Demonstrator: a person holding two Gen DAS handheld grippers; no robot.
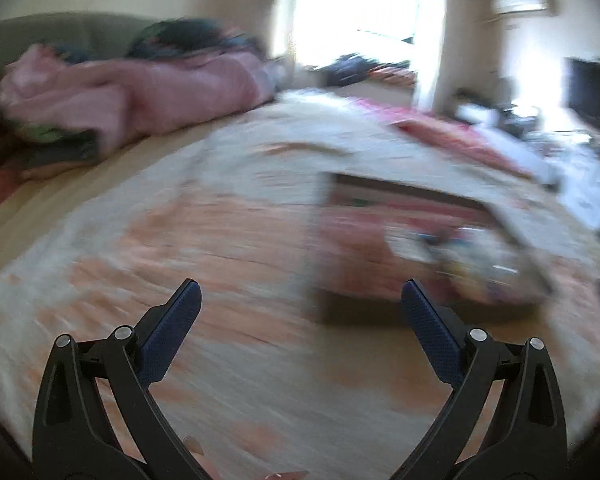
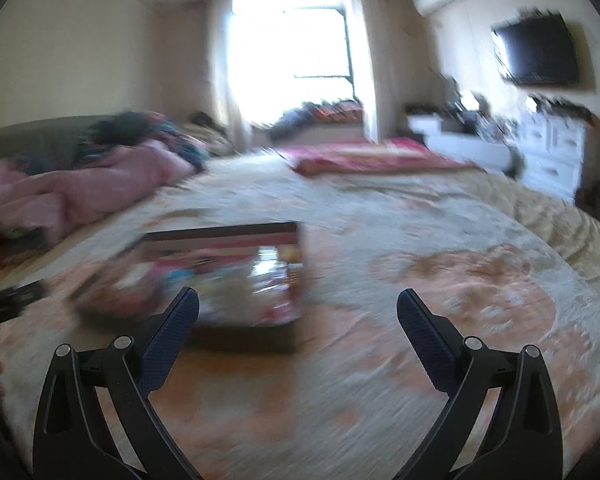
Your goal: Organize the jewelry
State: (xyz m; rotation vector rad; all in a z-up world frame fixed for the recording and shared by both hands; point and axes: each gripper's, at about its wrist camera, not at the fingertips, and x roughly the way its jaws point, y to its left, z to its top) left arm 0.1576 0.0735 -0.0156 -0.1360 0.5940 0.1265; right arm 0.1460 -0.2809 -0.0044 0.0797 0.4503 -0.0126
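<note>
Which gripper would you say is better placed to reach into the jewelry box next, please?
Probably the right gripper: it is open, and the jewelry box sits just beyond its left finger. The left gripper, also open, sees the box off to its right.

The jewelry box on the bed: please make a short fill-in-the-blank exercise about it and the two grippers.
1. The jewelry box lies on the ___.
2. Both the left gripper and the right gripper are ___, holding nothing.
3. The box lid is ___, so its colourful contents show.
4. The pile of bedding behind the box is ___ in colour.

Missing words: bed; open; open; pink
</note>
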